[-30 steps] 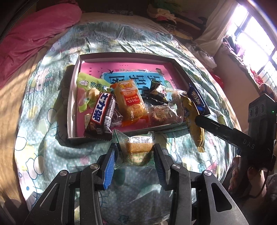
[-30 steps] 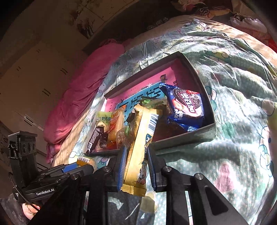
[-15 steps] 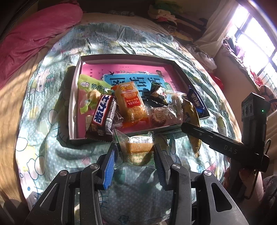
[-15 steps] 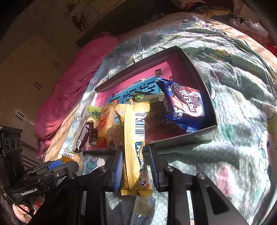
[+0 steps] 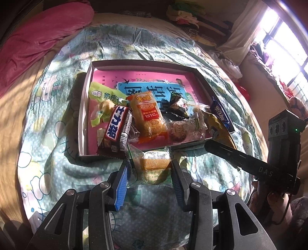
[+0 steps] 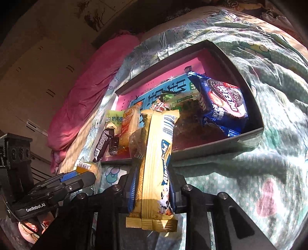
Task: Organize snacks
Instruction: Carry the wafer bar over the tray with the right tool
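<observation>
A shallow grey box (image 5: 84,107) with a pink lining sits on the bed and holds several snacks: a Snickers bar (image 5: 117,130), an orange rice-cracker pack (image 5: 147,113), a green packet (image 5: 104,96) and a blue Oreo pack (image 6: 223,103). My left gripper (image 5: 149,173) is shut on a small clear-wrapped biscuit pack (image 5: 155,163), just in front of the box's near wall. My right gripper (image 6: 153,184) is shut on a long yellow wafer pack (image 6: 156,167), its far end over the box's near edge. The right gripper also shows in the left wrist view (image 5: 231,155).
The bed has a pale green cartoon-print quilt (image 5: 48,153). A pink duvet (image 5: 38,32) lies at the far left. Clothes (image 5: 192,17) are piled at the bed's far end, and a window (image 5: 284,44) is at the right. A wardrobe (image 6: 28,77) stands beyond the bed.
My right gripper has turned the yellow wafer pack more upright and brought it closer to the box's near edge. My left gripper has barely moved with its biscuit pack.
</observation>
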Motion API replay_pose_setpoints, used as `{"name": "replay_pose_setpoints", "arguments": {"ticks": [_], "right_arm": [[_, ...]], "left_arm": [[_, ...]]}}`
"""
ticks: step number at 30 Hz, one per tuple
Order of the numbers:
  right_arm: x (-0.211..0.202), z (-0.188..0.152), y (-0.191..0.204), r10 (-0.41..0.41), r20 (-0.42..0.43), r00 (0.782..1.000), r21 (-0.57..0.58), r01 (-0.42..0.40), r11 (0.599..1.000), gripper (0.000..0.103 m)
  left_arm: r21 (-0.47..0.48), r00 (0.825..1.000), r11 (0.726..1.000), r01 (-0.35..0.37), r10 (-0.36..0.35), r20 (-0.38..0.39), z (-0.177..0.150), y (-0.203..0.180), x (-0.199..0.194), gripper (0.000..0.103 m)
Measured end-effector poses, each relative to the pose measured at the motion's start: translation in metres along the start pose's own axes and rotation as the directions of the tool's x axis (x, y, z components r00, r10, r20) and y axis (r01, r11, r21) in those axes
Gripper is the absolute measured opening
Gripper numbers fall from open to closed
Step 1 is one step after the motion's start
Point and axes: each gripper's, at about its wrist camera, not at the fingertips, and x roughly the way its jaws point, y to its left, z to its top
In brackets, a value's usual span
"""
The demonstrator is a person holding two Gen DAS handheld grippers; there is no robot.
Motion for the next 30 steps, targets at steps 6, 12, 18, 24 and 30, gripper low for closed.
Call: {"name": "replay_pose_setpoints", "arguments": {"ticks": [6, 12, 18, 24, 30], "right_arm": [[-0.018, 0.013, 0.006, 0.037, 0.061, 0.997, 0.015, -0.038, 0.999, 0.027], [-0.028, 0.026, 0.012, 0.046, 0.104, 0.993, 0.011, -0.048, 0.999, 0.027], [-0.033, 0.04, 0.016, 0.047, 0.132, 0.99, 0.012, -0.049, 0.999, 0.027], [-0.035, 0.049, 0.017, 0.044, 0.15, 0.988, 0.015, -0.047, 0.999, 0.027], [-0.033, 0.056, 0.014, 0.029, 0.155, 0.987, 0.012, -0.032, 0.999, 0.027]], "left_arm": [[0.003, 1.0, 1.0, 0.008, -0.008, 0.011, 0.004, -0.003, -0.003, 0.043], [-0.002, 1.0, 1.0, 0.008, -0.007, 0.026, 0.013, -0.001, -0.007, 0.043], [-0.004, 0.999, 1.0, 0.008, -0.007, 0.045, 0.024, -0.001, -0.009, 0.043], [-0.006, 0.999, 1.0, 0.003, -0.003, 0.052, 0.033, 0.0, -0.008, 0.043], [-0.008, 0.999, 1.0, 0.0, 0.0, 0.047, 0.039, 0.0, -0.001, 0.043]]}}
